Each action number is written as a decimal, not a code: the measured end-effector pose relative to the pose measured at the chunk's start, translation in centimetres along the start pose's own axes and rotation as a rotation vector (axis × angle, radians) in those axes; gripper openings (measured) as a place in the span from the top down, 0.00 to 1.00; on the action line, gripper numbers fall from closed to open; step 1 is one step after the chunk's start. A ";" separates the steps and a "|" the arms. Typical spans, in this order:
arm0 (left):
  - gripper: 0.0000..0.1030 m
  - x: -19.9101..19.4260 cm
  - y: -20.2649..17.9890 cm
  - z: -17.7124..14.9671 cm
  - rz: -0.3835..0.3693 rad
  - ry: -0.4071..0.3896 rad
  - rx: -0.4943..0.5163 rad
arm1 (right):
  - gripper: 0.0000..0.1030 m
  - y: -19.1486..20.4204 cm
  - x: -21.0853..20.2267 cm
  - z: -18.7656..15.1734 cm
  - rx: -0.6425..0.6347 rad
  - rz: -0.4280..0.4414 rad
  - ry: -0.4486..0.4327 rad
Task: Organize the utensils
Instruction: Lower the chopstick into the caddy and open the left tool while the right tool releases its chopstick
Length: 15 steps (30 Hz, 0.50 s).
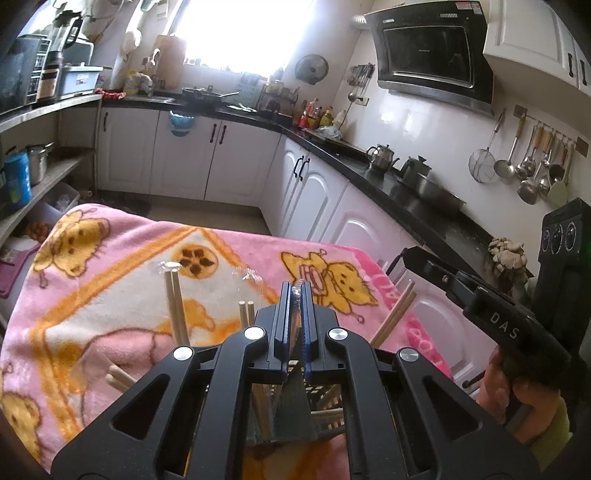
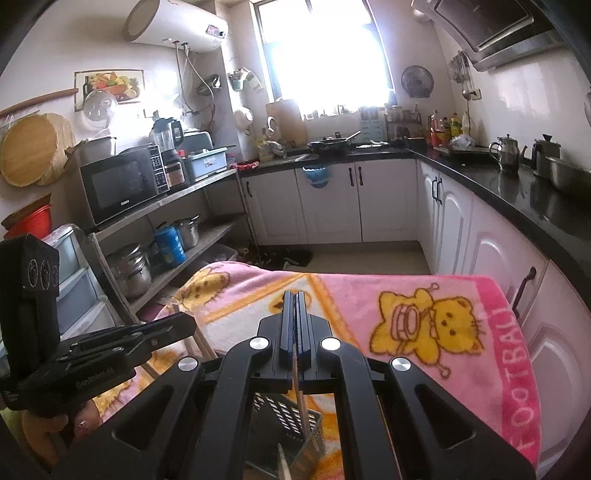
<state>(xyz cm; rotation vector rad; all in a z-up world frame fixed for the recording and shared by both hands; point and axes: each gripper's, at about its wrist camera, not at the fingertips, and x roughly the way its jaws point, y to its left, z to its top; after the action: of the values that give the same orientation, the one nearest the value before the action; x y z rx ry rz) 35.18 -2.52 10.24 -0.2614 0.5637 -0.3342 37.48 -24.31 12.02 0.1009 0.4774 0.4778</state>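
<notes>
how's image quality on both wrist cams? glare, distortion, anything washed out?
Left wrist: window blown out white, glare hazing the wall beside it; strong fisheye curve on the counter; blanket reads clearly. Right wrist: window also clipped, dark vignette in the corners, basket dim under the right gripper.

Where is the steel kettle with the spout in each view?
Left wrist view: the steel kettle stands on the black counter, right of centre, below the range hood.
Right wrist view: the kettle stands on the same counter, far right, upper half.
Shared landmark: the bright window.
</notes>
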 end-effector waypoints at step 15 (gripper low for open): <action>0.93 -0.2 0.4 -0.8 0.009 0.024 0.002 | 0.98 -1.9 0.2 -1.8 0.065 -0.028 0.047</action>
<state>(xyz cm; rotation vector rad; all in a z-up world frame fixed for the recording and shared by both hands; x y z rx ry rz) 34.68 -2.21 9.51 -0.2536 0.5876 -0.3297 37.61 -25.97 9.95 0.1455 0.5395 0.4385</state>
